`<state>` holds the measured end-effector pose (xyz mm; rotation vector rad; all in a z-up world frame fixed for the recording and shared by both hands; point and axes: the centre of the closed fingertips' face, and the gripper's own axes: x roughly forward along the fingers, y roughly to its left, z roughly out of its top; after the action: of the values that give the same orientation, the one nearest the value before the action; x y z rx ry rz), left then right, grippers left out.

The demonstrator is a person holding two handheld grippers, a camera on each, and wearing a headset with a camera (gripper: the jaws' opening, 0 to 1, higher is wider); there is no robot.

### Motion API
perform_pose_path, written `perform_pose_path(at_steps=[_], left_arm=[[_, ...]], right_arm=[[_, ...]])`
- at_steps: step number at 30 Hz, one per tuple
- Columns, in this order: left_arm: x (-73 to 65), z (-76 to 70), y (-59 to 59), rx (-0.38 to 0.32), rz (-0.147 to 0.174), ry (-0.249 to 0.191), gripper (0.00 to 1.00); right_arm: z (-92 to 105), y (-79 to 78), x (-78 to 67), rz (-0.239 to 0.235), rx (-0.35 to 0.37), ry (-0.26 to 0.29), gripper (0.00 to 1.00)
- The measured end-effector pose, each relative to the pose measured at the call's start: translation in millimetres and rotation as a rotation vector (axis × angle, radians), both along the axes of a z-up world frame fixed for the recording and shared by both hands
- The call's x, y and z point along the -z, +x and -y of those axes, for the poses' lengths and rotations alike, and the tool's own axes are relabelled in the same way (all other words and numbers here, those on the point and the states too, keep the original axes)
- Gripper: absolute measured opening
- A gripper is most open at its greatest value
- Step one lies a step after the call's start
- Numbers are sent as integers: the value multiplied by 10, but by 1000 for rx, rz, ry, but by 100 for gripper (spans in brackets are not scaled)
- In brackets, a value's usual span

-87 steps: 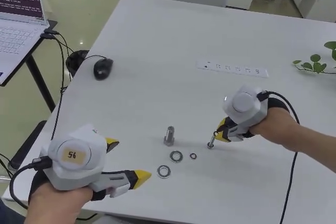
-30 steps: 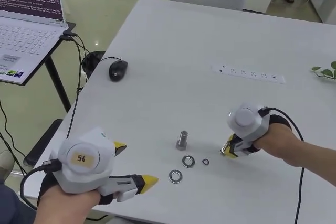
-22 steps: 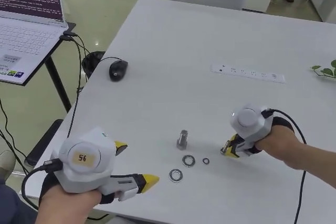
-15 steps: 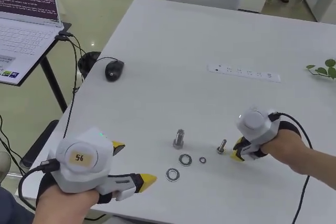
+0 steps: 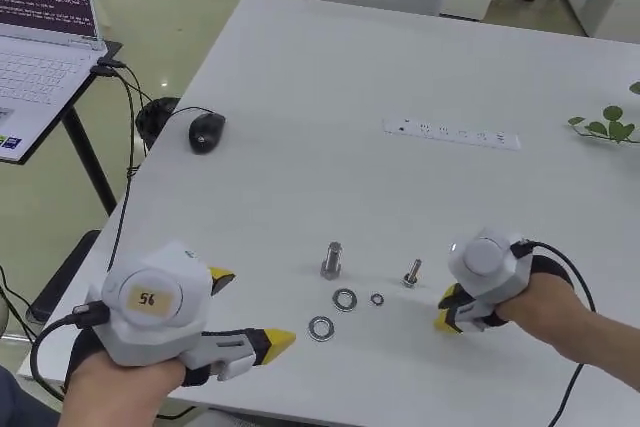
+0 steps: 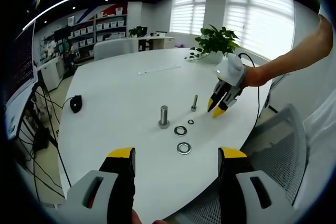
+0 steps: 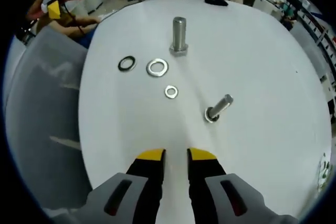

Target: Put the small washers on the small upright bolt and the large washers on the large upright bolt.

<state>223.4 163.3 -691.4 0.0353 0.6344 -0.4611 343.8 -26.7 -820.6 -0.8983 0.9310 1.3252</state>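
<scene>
Plainly, the right gripper view shows the right gripper [image 7: 176, 155] empty, jaws narrowly parted just short of the small bolt [image 7: 218, 107], a gap the head view hides, while the left gripper [image 6: 176, 153] gapes wide before a large washer [image 6: 184, 148].

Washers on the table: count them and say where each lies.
3. One large washer lies just in front of the large bolt, another large washer nearer the table edge, and the small washer near the small bolt.
</scene>
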Motion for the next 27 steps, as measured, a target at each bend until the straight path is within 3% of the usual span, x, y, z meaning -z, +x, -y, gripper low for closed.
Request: perform_pose_path(at_steps=[5,10,27], left_arm=[[-9,-19,-17,-1,1,4,63],[-27,-43,-21,-8,5,5,63],[-19,-34,-26,-13,3,-1,63]], right_arm=[[-284,-84,0,-2,-34,28,18],[-553,-47,23,-1,-37,46,18],[-713,33,47,0,-47,36,19]])
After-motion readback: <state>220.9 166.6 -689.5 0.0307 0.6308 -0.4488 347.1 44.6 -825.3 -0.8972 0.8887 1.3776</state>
